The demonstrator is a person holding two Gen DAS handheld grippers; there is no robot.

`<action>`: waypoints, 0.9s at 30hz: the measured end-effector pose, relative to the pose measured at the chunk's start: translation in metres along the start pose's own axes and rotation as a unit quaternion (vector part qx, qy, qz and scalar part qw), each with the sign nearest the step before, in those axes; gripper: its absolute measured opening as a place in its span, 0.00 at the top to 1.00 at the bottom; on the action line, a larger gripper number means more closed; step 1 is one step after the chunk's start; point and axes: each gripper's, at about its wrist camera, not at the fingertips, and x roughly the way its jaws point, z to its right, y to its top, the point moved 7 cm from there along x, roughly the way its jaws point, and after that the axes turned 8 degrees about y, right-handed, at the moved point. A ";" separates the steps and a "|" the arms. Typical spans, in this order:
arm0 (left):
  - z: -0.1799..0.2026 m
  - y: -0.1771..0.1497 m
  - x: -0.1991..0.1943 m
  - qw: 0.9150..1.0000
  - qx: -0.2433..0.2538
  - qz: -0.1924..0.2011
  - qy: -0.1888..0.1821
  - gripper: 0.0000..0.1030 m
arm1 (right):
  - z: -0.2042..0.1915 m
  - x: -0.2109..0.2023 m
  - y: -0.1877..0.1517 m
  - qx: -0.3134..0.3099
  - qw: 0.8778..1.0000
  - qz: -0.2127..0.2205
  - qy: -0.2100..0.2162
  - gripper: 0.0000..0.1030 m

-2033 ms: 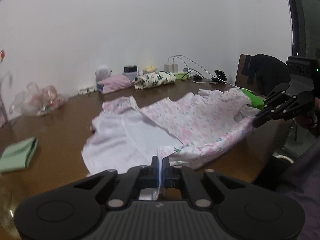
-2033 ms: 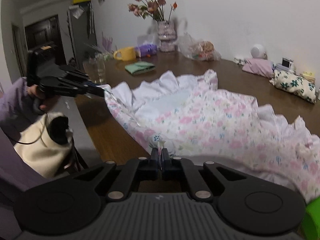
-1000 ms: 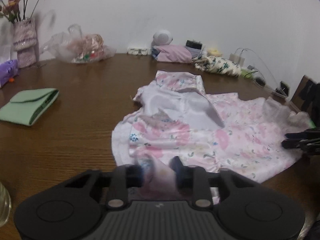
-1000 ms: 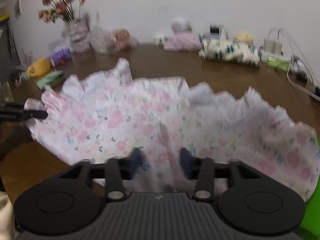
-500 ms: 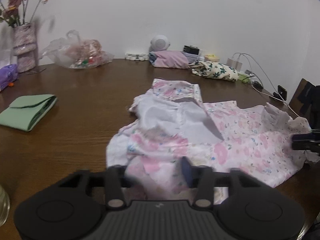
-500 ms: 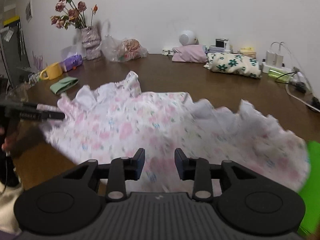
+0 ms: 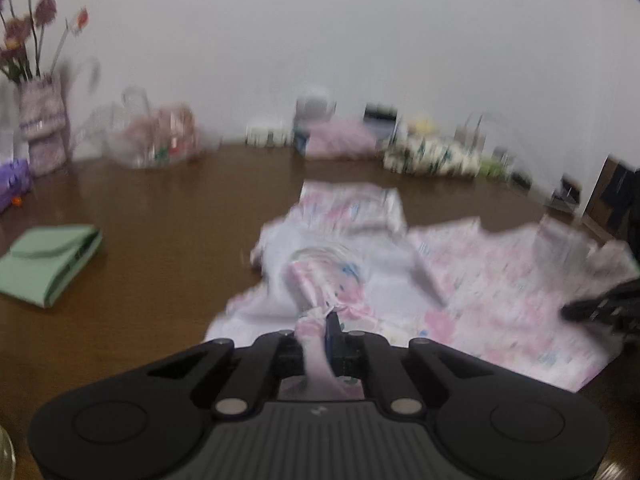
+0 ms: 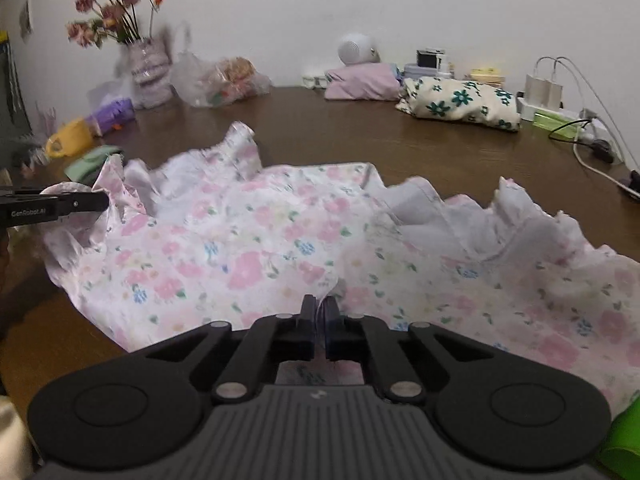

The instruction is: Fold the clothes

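Left wrist view (blurred by motion): the left gripper (image 7: 320,332) has its jaws drawn together on a gathered fold of the floral garment (image 7: 460,280). A strip of the pink fabric passes between the fingers and runs back toward the gripper body. The rest of the garment lies spread on the brown counter (image 7: 168,240), ahead of the gripper and to its right. White lining shows just ahead of the fingertips. The right gripper (image 7: 600,308) appears at the far right edge, over the garment's right border; the blur does not allow its jaw position to be read in this view. A folded green cloth (image 7: 48,264) lies on the counter well to the left of the left gripper, apart from the garment.

Right wrist view: the right gripper (image 8: 319,312) is closed on the near hem of the garment (image 8: 260,248). A small peak of fabric is pinched between the two fingers. The garment extends ahead of the gripper and to both sides, resting on the counter (image 8: 420,148), with a ruffled edge along its far side. The left gripper (image 8: 80,204) enters from the left edge; its tip meets the garment's left ruffle, which appears bunched and raised at that point.
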 end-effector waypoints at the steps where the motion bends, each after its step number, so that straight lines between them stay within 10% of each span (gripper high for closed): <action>1: -0.003 -0.001 0.000 1.000 -0.004 -0.002 0.003 0.85 | 0.000 -0.001 -0.001 -0.003 1.000 -0.001 -0.004 0.95; 8: -0.005 0.014 -0.056 0.998 -0.012 0.068 0.004 0.80 | -0.015 -0.019 0.011 -0.039 0.999 0.023 0.013 0.91; 27: 0.023 -0.044 -0.057 1.000 0.004 -0.027 -0.008 0.80 | -0.017 -0.021 -0.020 -0.064 0.997 -0.031 0.030 0.91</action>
